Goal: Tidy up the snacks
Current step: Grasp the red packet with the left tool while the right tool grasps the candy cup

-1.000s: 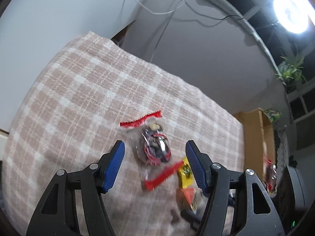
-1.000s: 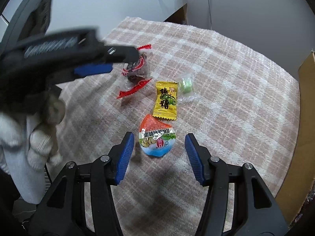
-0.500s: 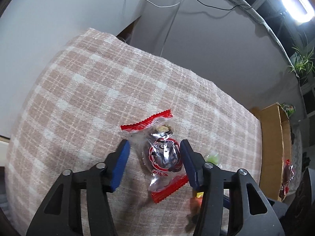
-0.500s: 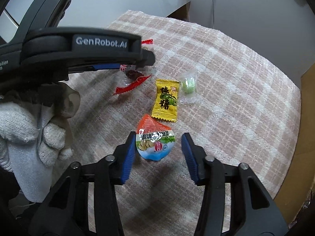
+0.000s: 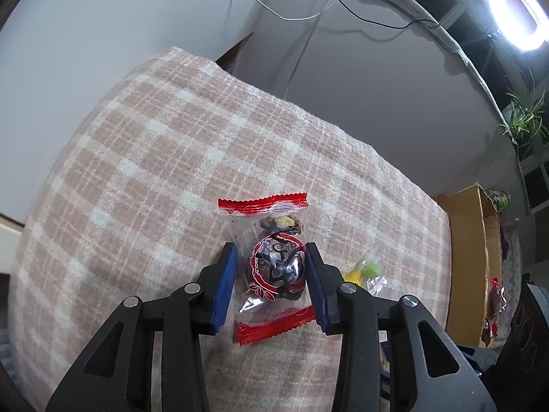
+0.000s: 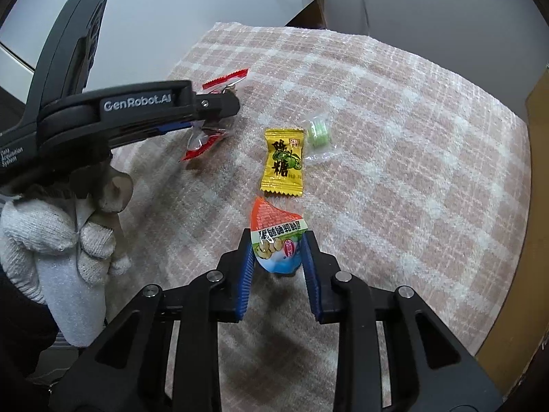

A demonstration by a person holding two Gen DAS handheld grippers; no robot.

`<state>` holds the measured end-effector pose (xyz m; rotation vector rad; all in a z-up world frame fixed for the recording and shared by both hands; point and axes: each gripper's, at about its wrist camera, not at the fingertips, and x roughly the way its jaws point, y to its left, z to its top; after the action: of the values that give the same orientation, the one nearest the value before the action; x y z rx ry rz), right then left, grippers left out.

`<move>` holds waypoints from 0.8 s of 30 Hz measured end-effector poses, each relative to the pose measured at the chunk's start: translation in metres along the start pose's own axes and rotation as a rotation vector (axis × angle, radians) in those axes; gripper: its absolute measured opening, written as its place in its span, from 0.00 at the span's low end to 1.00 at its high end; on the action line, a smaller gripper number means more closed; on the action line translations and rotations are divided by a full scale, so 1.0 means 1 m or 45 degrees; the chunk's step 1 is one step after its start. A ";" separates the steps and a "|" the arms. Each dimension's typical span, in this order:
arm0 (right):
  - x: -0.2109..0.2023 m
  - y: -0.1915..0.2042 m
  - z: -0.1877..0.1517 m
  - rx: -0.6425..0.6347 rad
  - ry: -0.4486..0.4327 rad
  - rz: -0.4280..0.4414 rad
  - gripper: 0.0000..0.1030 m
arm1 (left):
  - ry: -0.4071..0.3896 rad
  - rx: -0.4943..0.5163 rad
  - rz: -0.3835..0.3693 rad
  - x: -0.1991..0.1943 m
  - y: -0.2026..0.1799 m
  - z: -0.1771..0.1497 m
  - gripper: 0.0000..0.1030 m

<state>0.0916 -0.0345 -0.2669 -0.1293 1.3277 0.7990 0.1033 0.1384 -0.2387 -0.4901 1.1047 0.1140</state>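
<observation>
Reviewer: Left claw (image 5: 270,261), quick?

Me: Closing. The red-ended clear snack (image 5: 278,269) lies flat on the checked cloth (image 5: 154,158), lengthwise between my blue pads (image 5: 224,285). The right-side pad touches its dark middle. On the other side I see only the loose film at the pad, so I don't call it pinched.

Reviewer: Right claw (image 6: 278,240)?

Me: Also closing. The orange-and-blue packet (image 6: 276,240) sits between the pads, and both pads meet its edges, so I log it as gripped. Its orange tip sticks out past the fingertips. Whether it is off the cloth, I can't tell.

Reviewer: Other snacks?

Me: The yellow candy (image 6: 284,163) lies just beyond the packet. The green candy (image 6: 317,130), in clear wrap, is just beside the yellow one on the far right. Both are loose on the cloth.

Reviewer: Anything else?

Me: A white-gloved hand (image 6: 58,240) holds the left tool. A cardboard box (image 5: 470,257) stands past the cloth's right edge.
</observation>
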 end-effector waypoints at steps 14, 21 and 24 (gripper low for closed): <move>-0.040 -0.014 -0.020 0.021 -0.050 -0.008 0.27 | -0.030 0.076 -0.006 -0.023 -0.016 -0.011 0.36; -0.068 -0.018 -0.023 0.028 -0.103 -0.027 0.27 | -0.055 0.204 -0.041 -0.040 -0.054 -0.012 0.36; -0.082 -0.024 -0.026 0.047 -0.134 -0.032 0.27 | -0.069 0.269 -0.066 -0.047 -0.072 -0.014 0.36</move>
<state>0.0827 -0.1019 -0.2090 -0.0737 1.2385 0.7497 0.0943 0.0754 -0.1792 -0.3242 1.0371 -0.0343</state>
